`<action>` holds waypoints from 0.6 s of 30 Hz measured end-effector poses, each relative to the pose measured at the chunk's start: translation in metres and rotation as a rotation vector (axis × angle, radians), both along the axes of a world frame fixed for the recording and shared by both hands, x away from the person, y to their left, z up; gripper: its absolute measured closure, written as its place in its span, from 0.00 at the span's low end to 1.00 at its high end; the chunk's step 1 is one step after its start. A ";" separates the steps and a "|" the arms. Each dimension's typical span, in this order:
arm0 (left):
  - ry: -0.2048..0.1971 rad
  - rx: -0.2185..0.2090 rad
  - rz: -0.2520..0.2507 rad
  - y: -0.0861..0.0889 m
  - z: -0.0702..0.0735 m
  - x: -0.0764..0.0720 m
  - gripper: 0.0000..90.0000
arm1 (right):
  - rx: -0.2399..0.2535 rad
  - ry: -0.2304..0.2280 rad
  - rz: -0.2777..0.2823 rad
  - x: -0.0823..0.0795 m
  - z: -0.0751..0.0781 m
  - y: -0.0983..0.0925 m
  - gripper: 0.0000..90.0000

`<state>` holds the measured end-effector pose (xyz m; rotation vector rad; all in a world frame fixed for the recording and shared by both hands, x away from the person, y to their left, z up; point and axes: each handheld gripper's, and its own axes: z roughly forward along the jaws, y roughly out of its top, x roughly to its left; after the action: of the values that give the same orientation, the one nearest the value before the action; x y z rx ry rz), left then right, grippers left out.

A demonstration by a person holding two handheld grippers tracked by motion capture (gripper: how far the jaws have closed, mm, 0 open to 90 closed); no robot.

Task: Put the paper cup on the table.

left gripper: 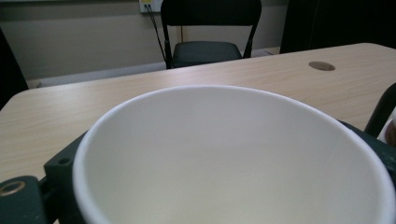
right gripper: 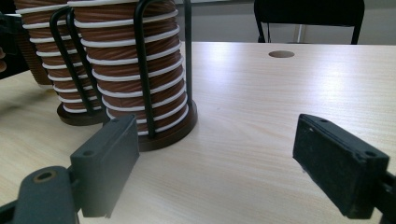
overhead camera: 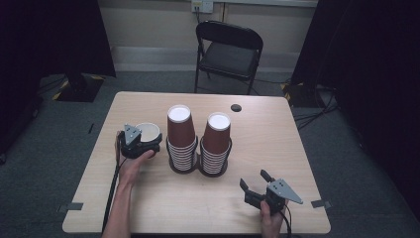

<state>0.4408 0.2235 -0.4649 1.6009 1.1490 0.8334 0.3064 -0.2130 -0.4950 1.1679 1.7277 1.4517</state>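
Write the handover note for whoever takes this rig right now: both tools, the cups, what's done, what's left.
Left tool: shut on one upright paper cup, mouth up, at the table's left side, beside the left stack.
Right tool: open, holding nothing, low over the table's near right, aimed toward the right stack.
Both stacks sit upside down in black wire holders at mid-table.
Done: one cup is in the left tool's grasp, apart from the stacks.
Left: probably set it down or restack it; which one is unclear.

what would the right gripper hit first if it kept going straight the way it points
Probably nothing soon: the open right gripper aims past the nearer stack of brown paper cups in a black wire holder, over bare light wooden table. Depth is uncertain.
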 end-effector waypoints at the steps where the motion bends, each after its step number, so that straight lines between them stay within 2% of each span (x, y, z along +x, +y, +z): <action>1: 0.008 0.003 0.004 0.000 -0.001 0.000 0.06 | 0.000 0.000 0.000 0.000 0.000 0.000 0.15; 4: -0.007 -0.017 0.007 0.001 -0.005 -0.001 0.07 | 0.013 -0.006 -0.003 -0.001 0.000 -0.001 0.15; 5: 0.002 -0.005 0.009 0.002 -0.005 -0.002 0.07 | 0.012 -0.005 -0.002 -0.001 0.000 -0.001 0.15; 6: 0.002 -0.011 0.007 0.002 -0.006 -0.001 0.07 | 0.010 -0.004 -0.001 -0.001 0.000 0.000 0.15; 8: 0.030 0.022 0.005 0.003 -0.008 -0.002 0.08 | 0.009 -0.003 0.001 -0.001 0.000 0.000 0.15; 11: 0.066 0.006 0.007 0.004 -0.012 -0.001 0.10 | 0.009 -0.003 0.000 -0.001 0.000 0.000 0.15; 13: 0.084 -0.020 0.012 0.004 -0.015 -0.001 0.11 | 0.009 -0.003 0.000 -0.001 0.000 0.000 0.16; 18: 0.111 0.000 0.021 0.004 -0.018 -0.001 0.12 | 0.008 -0.003 -0.001 -0.001 0.000 0.000 0.16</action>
<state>0.4403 0.2272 -0.4832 1.6552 1.2459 0.7663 0.3056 -0.2130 -0.4950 1.1701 1.7206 1.4609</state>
